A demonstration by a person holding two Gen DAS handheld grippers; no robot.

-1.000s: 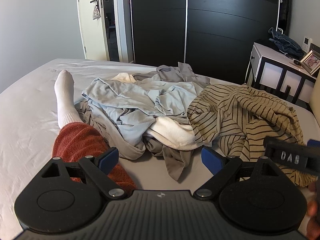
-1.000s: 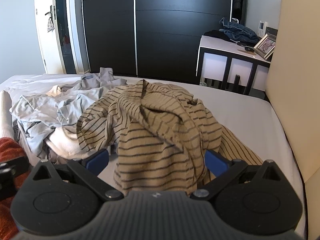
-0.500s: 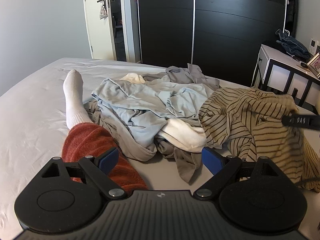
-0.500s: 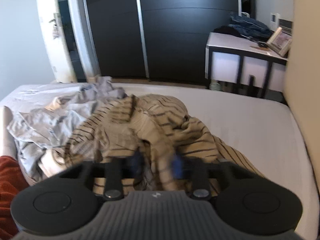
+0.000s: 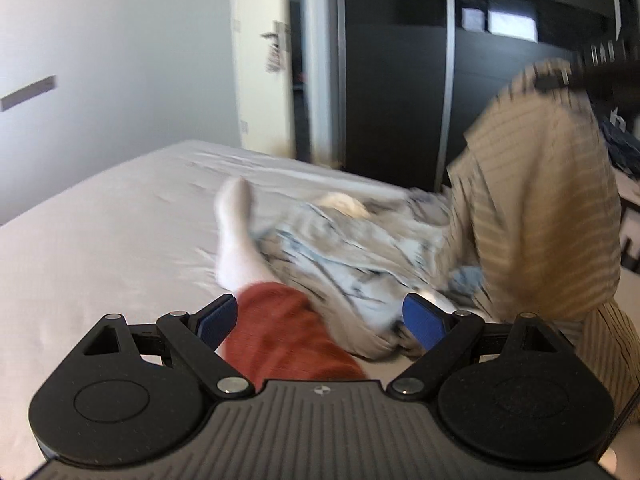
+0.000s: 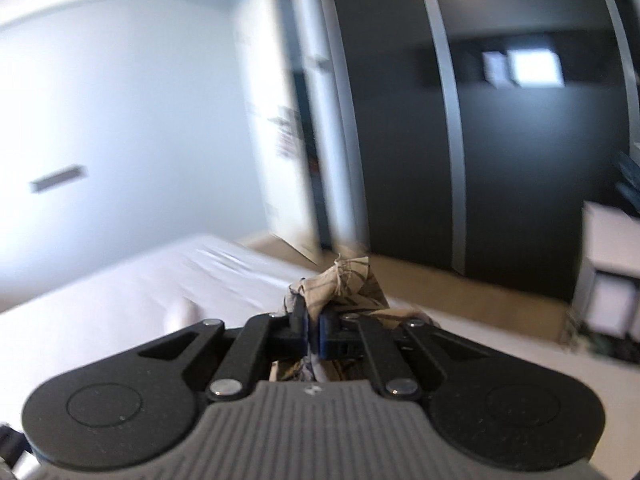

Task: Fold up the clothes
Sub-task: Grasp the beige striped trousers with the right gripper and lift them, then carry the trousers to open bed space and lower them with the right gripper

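My right gripper (image 6: 313, 330) is shut on a bunched fold of the tan striped shirt (image 6: 340, 280). In the left wrist view the right gripper (image 5: 580, 72) is high at the upper right and the striped shirt (image 5: 540, 208) hangs from it over the bed. My left gripper (image 5: 320, 322) is open and empty, low over the bed, in front of the pile of light blue and grey clothes (image 5: 352, 248). A leg in red trousers (image 5: 280, 340) with a white sock (image 5: 236, 236) lies between its fingers in view.
The white bed (image 5: 100, 248) stretches to the left. A black wardrobe (image 5: 400, 100) and a white door (image 5: 260, 80) stand behind it. A white side table (image 6: 612, 272) is at the far right. Both views are blurred by motion.
My right gripper closed on the striped shirt and lifted it high off the pile. My left gripper stayed open and swung its view to the left.
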